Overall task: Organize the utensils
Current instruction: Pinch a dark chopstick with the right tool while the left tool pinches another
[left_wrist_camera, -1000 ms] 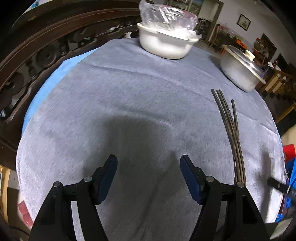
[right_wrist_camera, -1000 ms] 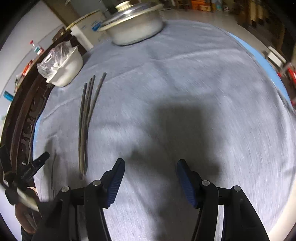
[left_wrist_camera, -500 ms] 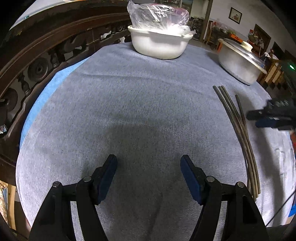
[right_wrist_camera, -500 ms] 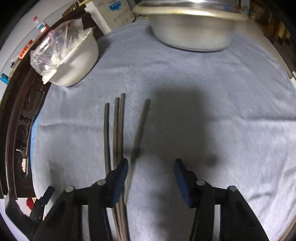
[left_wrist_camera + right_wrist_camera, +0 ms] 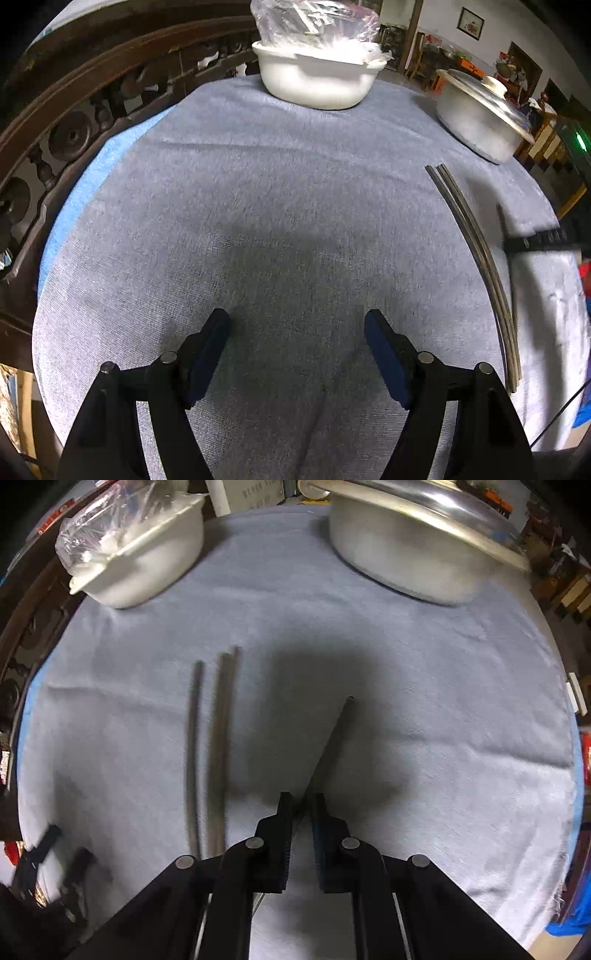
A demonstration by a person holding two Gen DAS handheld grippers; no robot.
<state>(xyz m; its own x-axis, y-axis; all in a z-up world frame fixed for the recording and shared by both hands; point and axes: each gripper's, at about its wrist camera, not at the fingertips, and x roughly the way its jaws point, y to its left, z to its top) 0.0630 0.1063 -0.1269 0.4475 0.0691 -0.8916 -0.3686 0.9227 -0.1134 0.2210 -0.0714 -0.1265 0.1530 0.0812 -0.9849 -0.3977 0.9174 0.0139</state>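
The right gripper (image 5: 302, 805) has just been closing and now pinches one dark chopstick (image 5: 330, 746) between its pads, the stick angling away over the grey cloth (image 5: 424, 664). Three more chopsticks (image 5: 216, 746) lie side by side on the cloth just to its left, untouched, so sorting appears barely begun: one stick gripped, three remaining, none yet placed. The left gripper (image 5: 297, 332) hovers over bare cloth with jaws spread wide and nothing between them. At the far edge, a white basin (image 5: 147, 565) holds a crumpled clear plastic bag (image 5: 92, 535); the metal pot (image 5: 417, 554) is lidded, contents hidden.
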